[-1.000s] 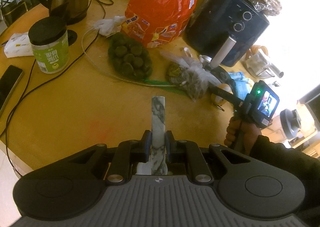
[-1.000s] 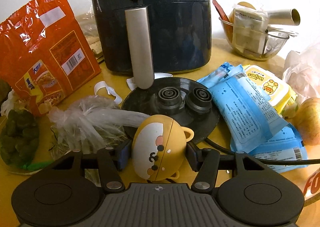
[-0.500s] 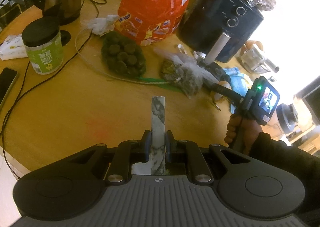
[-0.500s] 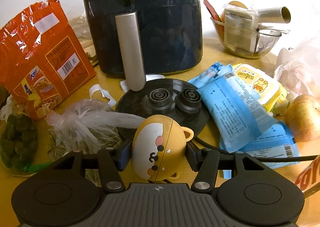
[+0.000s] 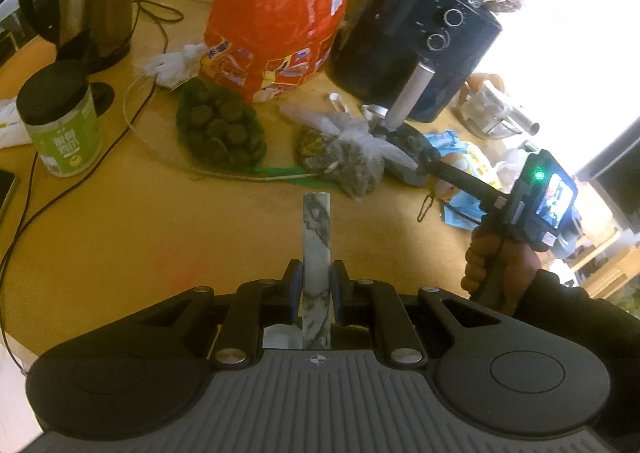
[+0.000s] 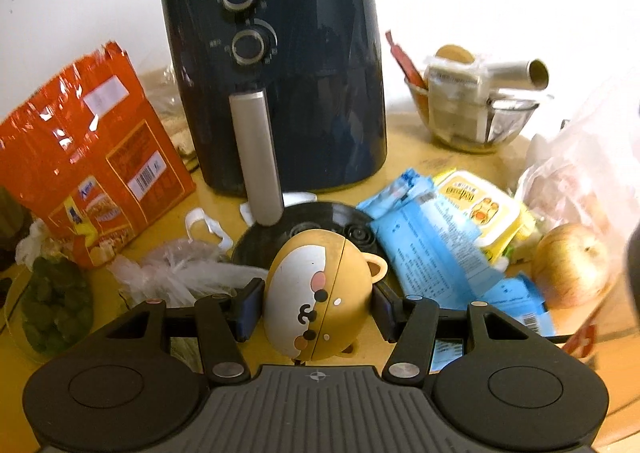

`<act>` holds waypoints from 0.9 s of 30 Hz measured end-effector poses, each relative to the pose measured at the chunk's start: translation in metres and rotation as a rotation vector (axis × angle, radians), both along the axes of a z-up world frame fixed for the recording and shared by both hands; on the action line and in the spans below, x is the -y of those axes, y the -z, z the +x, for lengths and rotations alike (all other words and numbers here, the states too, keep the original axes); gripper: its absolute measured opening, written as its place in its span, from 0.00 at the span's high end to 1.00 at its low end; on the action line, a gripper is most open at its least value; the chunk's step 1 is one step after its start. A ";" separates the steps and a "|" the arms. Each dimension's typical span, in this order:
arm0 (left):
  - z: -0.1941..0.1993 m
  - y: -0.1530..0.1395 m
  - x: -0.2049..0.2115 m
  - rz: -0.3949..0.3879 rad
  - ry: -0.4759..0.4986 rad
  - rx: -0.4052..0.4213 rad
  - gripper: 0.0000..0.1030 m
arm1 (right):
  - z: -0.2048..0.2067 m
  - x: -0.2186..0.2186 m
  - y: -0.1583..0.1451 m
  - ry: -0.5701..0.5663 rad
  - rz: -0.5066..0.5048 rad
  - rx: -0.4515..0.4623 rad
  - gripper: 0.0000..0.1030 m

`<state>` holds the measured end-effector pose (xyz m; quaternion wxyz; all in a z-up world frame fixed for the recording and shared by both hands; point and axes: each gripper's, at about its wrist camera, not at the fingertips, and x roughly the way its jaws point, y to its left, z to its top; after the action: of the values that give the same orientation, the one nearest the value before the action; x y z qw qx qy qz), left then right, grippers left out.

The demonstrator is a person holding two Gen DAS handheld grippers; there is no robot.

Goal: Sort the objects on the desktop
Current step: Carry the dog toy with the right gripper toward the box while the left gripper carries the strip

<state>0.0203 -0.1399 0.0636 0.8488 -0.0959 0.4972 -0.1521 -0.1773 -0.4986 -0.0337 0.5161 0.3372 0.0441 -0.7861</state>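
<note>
Left gripper [image 5: 316,285] clenched on marbled stick [image 5: 317,253], held above bare yellow table [image 5: 160,221]; right gripper [image 6: 318,303] clamped on bear-face egg toy [image 6: 320,293], above black disc [image 6: 312,219] fronting air fryer [image 6: 288,65]

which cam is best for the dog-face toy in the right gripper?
Right wrist view: the tan-and-white dog-face egg toy fills the centre, clamped between the right gripper fingers, face and seam clear. Left wrist view shows only a small tan patch behind that gripper's black finger, near the blue packets.
</note>
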 end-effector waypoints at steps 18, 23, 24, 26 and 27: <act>0.002 -0.018 0.007 -0.024 0.128 0.051 0.85 | 0.014 -0.057 -0.066 0.072 -0.085 -0.059 0.43; 0.003 -0.018 0.005 -0.027 0.148 0.053 0.85 | 0.023 -0.078 -0.081 0.086 -0.086 -0.085 0.43; 0.003 -0.019 0.006 -0.026 0.154 0.052 0.85 | 0.025 -0.082 -0.083 0.086 -0.085 -0.088 0.43; 0.003 -0.019 0.006 -0.023 0.167 0.052 0.85 | 0.030 -0.092 -0.089 0.087 -0.084 -0.092 0.43; 0.002 -0.019 0.007 -0.022 0.173 0.052 0.85 | 0.032 -0.097 -0.092 0.088 -0.083 -0.092 0.43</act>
<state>0.0228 -0.1466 0.0828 0.8441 -0.0580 0.4796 -0.2329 -0.1455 -0.4015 0.0585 0.4919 0.2807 0.0203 -0.8239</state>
